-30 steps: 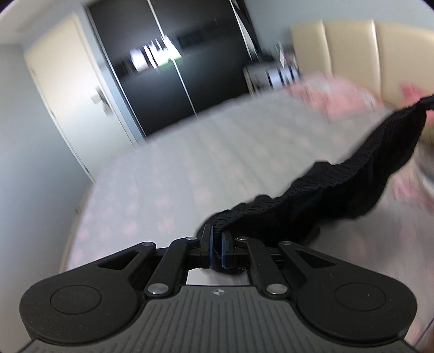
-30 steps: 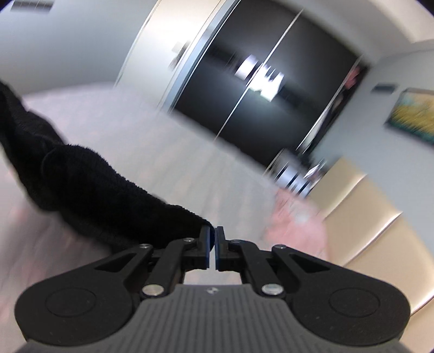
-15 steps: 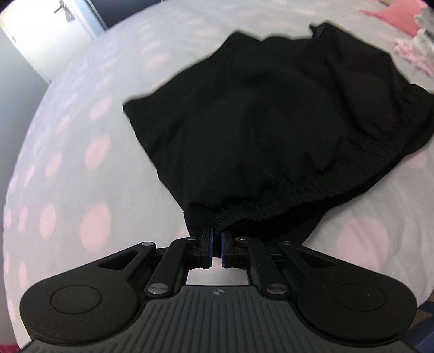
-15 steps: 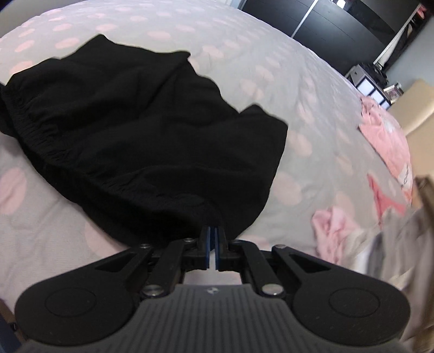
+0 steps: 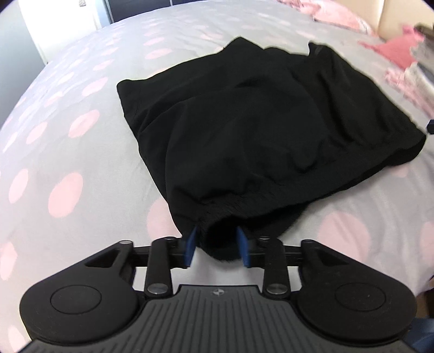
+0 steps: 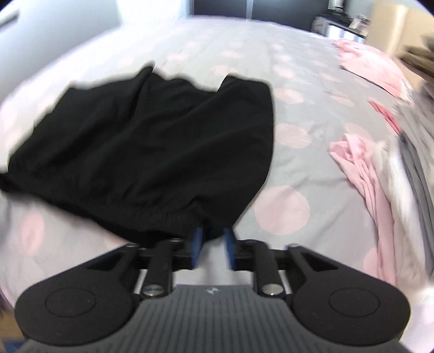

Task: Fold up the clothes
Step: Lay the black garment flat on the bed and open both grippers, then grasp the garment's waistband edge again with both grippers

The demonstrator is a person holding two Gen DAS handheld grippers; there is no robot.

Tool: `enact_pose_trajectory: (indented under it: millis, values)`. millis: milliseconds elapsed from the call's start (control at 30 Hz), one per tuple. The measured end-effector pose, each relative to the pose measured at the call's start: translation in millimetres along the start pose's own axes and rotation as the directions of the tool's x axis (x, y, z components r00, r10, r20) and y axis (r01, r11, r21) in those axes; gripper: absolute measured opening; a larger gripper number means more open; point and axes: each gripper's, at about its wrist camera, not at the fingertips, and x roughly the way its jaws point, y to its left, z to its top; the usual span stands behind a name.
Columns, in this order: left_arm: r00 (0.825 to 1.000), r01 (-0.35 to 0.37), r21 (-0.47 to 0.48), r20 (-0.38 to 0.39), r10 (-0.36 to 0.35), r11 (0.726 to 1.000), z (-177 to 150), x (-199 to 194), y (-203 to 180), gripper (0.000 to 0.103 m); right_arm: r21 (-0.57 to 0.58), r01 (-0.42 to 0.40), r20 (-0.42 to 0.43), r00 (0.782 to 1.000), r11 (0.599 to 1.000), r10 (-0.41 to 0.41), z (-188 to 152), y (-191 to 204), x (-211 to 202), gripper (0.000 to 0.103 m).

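Black shorts [image 5: 244, 130] lie spread on the grey bedspread with pink dots [image 5: 67, 152], elastic waistband toward me. My left gripper [image 5: 217, 244] sits at the waistband's left corner; its jaws are opening, and the corner lies loose between the blue pads [image 5: 191, 245]. In the right wrist view the same black shorts [image 6: 152, 135] lie flat. My right gripper [image 6: 213, 244] is at the waistband's right corner, jaws opening, with the cloth loose between the blue pads [image 6: 195, 244].
Pink clothes [image 6: 363, 173] and a grey and white garment [image 6: 407, 173] are heaped to the right of the shorts. More pink cloth [image 5: 336, 13] lies by the beige headboard [image 6: 390, 24]. Dark wardrobe doors stand beyond the bed.
Both grippers came down from holding the shorts in the air to the bed. The shorts now lie flat, and both pairs of jaws have parted from the waistband corners.
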Motion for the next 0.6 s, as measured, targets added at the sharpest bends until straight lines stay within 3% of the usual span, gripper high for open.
enact_pose_trajectory:
  millis: [33, 167, 300, 367, 467, 533, 600]
  values:
    - [1.0, 0.016, -0.028, 0.011, -0.016, 0.999, 4, -4, 0, 0.041, 0.041, -0.019, 0.014, 1.0, 0.999, 0.019, -1, -3, -2, 0.039]
    - [0.992, 0.088, -0.196, 0.109, -0.067, 0.977, 4, -18, 15, 0.042, 0.148, -0.065, 0.037, 0.997, 0.987, 0.06, -1, -10, -2, 0.04]
    - [0.973, 0.161, -0.395, 0.219, -0.077, 0.905, -1, -27, 41, 0.042, 0.269, -0.104, 0.034, 0.995, 0.958, 0.098, 1, -19, 12, 0.054]
    - [0.97, 0.188, -0.459, 0.225, -0.091, 0.868, -1, -21, 53, 0.042, 0.34, -0.12, 0.017, 0.992, 0.933, 0.121, 0, -25, 22, 0.059]
    - [0.97, 0.223, -0.547, 0.21, -0.125, 0.807, -3, -3, 65, 0.042, 0.43, -0.118, -0.036, 0.988, 0.895, 0.148, -3, -33, 40, 0.059]
    - [0.966, 0.252, -0.612, 0.203, -0.159, 0.749, -7, 11, 73, 0.042, 0.481, -0.112, -0.072, 0.983, 0.869, 0.167, -7, -39, 49, 0.056]
    - [0.961, 0.278, -0.665, 0.202, -0.191, 0.694, -8, 28, 86, 0.041, 0.503, -0.108, -0.098, 0.979, 0.858, 0.181, -10, -42, 53, 0.027]
